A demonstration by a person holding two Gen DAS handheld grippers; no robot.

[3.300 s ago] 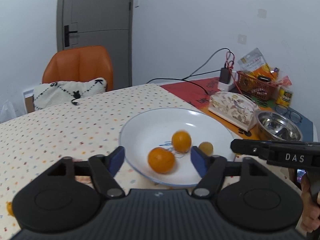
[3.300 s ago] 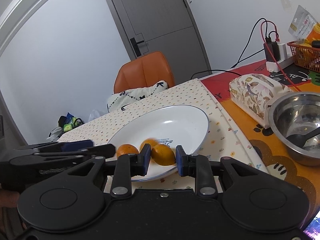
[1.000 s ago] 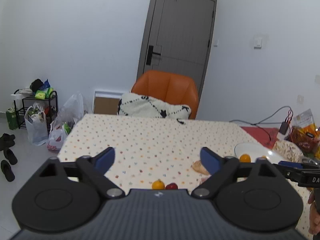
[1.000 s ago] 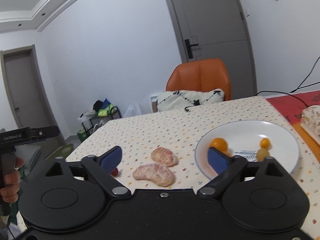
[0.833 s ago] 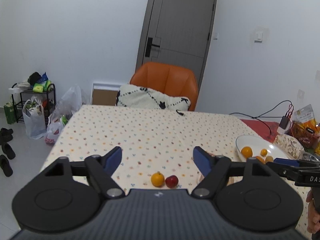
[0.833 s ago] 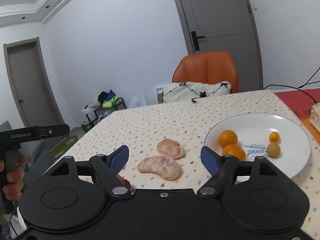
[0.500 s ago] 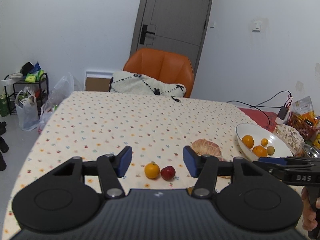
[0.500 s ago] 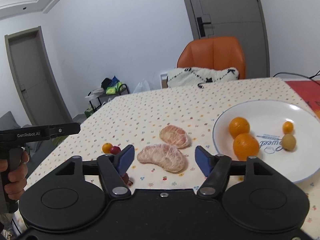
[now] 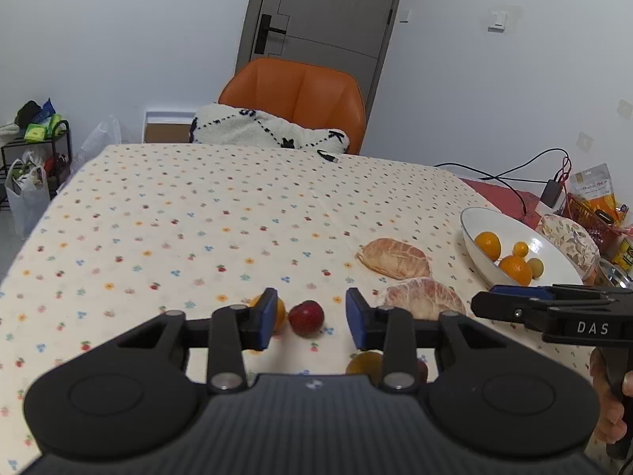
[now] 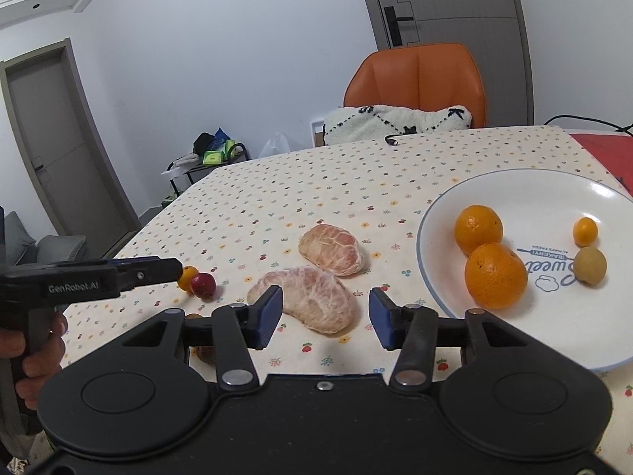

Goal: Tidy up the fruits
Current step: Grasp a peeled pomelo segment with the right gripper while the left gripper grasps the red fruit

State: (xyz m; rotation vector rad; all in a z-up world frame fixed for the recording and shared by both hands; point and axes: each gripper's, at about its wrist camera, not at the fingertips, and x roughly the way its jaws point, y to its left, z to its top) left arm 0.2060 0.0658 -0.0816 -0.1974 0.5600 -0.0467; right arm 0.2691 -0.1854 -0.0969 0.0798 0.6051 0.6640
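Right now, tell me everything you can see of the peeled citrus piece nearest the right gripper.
The nearer peeled citrus piece is a pale pink, kidney-shaped chunk with white pith veins and no rind. It lies flat on the dotted tablecloth, left of the white plate and just in front of a second peeled piece; whether the two touch is unclear. The right gripper frames it, jaws just closing, pads not pressing it.

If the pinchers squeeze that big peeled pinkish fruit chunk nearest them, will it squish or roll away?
The near peeled pinkish citrus chunk will probably squish: only thin white membrane covers it, no rind. It likely won't roll, since it lies flat and lumpy on the dotted tablecloth. The right gripper, jaws just closing with the chunk ahead and untouched, may tear it.
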